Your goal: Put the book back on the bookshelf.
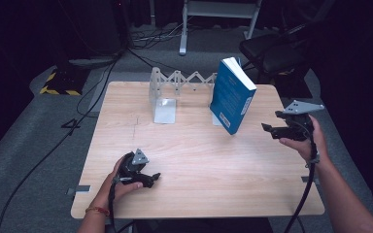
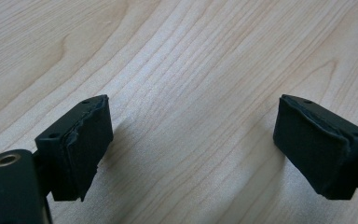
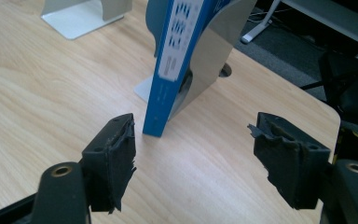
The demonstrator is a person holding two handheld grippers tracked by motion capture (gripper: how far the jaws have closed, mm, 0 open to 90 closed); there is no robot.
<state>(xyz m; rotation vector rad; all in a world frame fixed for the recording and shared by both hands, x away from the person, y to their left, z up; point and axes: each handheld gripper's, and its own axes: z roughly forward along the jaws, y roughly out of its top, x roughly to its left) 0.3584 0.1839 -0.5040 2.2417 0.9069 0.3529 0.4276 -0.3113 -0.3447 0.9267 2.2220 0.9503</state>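
1. Book (image 1: 232,95), blue with a white page edge, stands tilted in the upper right of the high view, leaning against the right plate of a metal bookend rack (image 1: 175,92) on the wooden table (image 1: 199,170).
2. Right gripper (image 1: 272,130) hangs at the right edge, near the book but apart from it; its jaws gape wide with nothing between them.
3. Left gripper (image 1: 151,178) sits low at lower left, jaws spread over bare wood, holding nothing.
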